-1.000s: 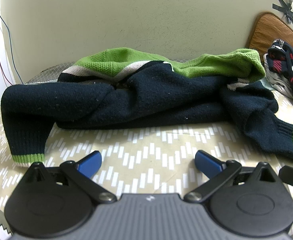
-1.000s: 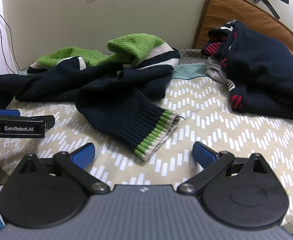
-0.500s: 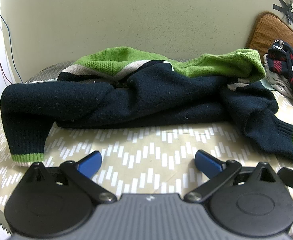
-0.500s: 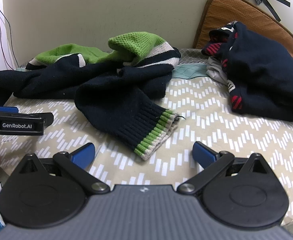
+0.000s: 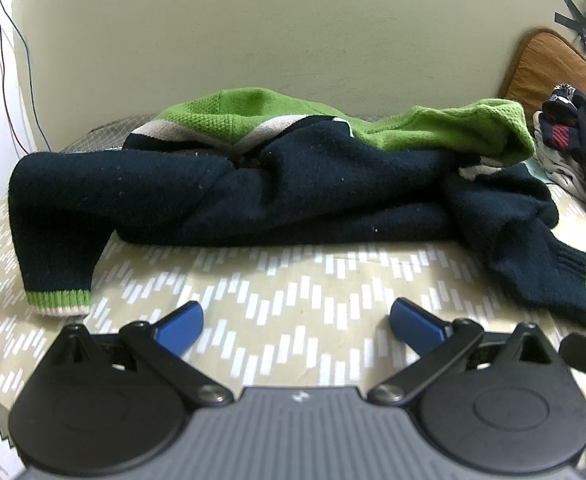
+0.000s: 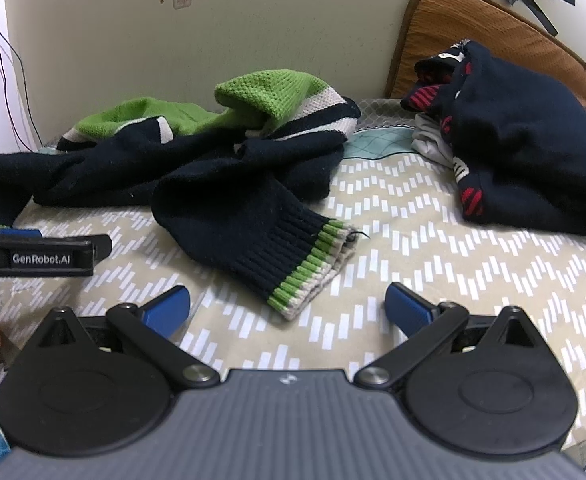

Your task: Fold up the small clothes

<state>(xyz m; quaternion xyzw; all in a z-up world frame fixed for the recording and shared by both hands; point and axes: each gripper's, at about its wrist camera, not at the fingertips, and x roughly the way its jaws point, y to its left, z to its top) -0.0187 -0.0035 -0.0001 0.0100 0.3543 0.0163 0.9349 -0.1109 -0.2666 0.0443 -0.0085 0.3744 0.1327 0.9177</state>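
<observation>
A small navy sweater [image 5: 293, 188] with green and white stripes lies rumpled across the patterned table [image 5: 293, 292]. It also shows in the right wrist view [image 6: 221, 184]. One sleeve cuff [image 5: 59, 302] hangs at the left, the other cuff [image 6: 313, 268] lies toward me on the right. My left gripper [image 5: 295, 322] is open and empty, just short of the sweater's near edge. My right gripper [image 6: 287, 306] is open and empty, with the right cuff just ahead of and between its fingers.
A pile of dark folded clothes with red marks [image 6: 525, 152] sits at the back right against a brown cushion [image 6: 485, 36]. A wall [image 5: 293, 40] stands close behind the table. Cables [image 5: 13, 60] hang at the left. The left gripper's body [image 6: 41, 256] shows at the right view's left edge.
Both grippers have moved slightly nearer to the sweater. Both stay open. The sweater has not moved.
</observation>
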